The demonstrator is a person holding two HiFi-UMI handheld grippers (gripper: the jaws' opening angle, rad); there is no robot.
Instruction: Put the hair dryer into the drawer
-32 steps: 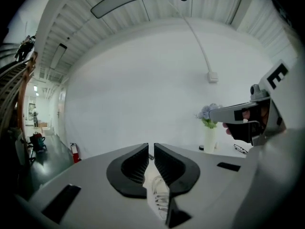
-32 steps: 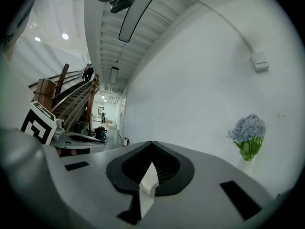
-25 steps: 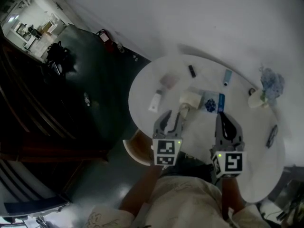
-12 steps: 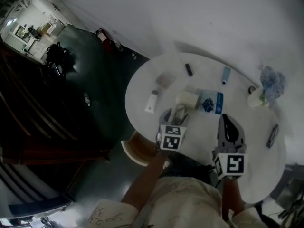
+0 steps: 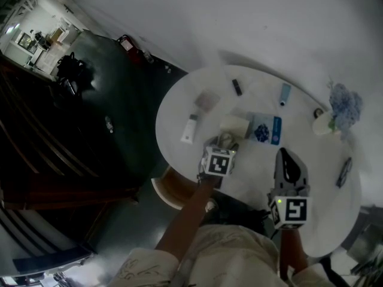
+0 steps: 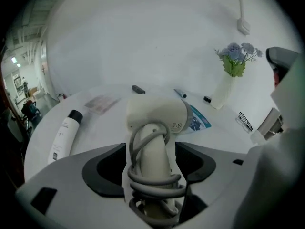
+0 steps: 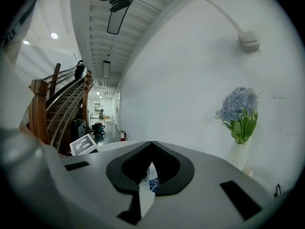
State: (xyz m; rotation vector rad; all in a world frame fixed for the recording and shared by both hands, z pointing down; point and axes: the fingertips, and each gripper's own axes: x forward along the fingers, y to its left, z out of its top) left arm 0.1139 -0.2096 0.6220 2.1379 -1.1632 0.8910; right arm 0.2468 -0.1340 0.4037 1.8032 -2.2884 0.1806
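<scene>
White wall backs a round white table, with dark floor and a wooden staircase off to one side. At the table's middle is the cream hair dryer, and everything else sits in relation to it.

The left gripper has the hair dryer's handle between its jaws, which press in from both sides. The grey cord is wound in loops around that handle. The dryer's barrel points away from the gripper toward the wall.

The right gripper hangs to the right of the hair dryer, well apart from it. Its jaws meet at the tips with nothing held between them.

Left of the hair dryer a white bottle with a black cap lies on its side. Beyond that, a pale pinkish card lies flat. Just right of the hair dryer lies a blue printed packet, and part of it shows past the barrel in the left gripper view. Behind the hair dryer, toward the wall, are a black marker and a small blue tube. Far to its right a white vase stands upright, holding blue flowers.
</scene>
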